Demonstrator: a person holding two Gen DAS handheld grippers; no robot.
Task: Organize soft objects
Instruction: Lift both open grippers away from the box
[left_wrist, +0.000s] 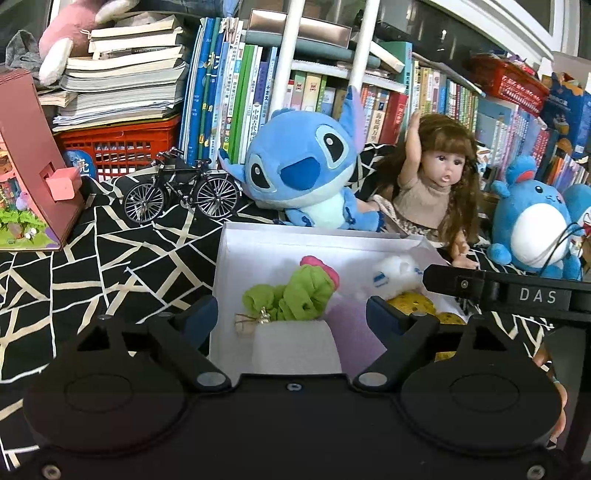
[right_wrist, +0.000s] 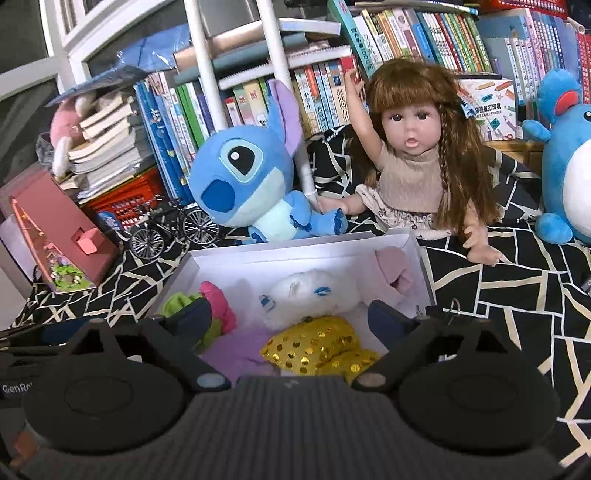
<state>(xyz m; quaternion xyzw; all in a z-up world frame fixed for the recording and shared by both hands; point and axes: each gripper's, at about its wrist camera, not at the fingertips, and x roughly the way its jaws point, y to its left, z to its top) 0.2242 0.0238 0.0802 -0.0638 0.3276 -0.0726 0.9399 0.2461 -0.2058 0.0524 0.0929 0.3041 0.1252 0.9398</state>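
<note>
Both grippers hovered over the white box (left_wrist: 236, 251), which sat on the black-and-cream cloth (left_wrist: 110, 258) near its front edge. Left gripper (left_wrist: 291, 314): fingers spread wide, nothing between them; they straddled the box's near left part, left finger outside the wall. Right gripper (right_wrist: 291, 321): fingers likewise spread and empty, above the near half of the box.

Box contents: green toy (left_wrist: 295, 295) with pink cap at left, a small metal clasp (left_wrist: 264, 316) at its near end; white plush (right_wrist: 310, 291) in the middle; gold sequin cushion (right_wrist: 317, 347) at the near right, its front edge cut off by the right gripper body; pale pink item (right_wrist: 393, 273) in the far right corner, shape hard to make out; lilac fabric (right_wrist: 240, 350) on the floor of the box, mostly hidden by the gripper. In the left view the right gripper's arm crossed over the cushion and part of the white plush.

Behind the box, toward the cloth's back edge: Stitch plush (left_wrist: 295, 166) just beyond the far wall, doll (left_wrist: 439, 177) to its right with one arm raised, blue round plush (left_wrist: 532, 221) at the right edge, partly cut off. Toy bicycle (left_wrist: 181, 192) stood left of Stitch. Pink house model (left_wrist: 33, 166) at the left edge, cropped. Books (left_wrist: 229, 92) lined the back.
</note>
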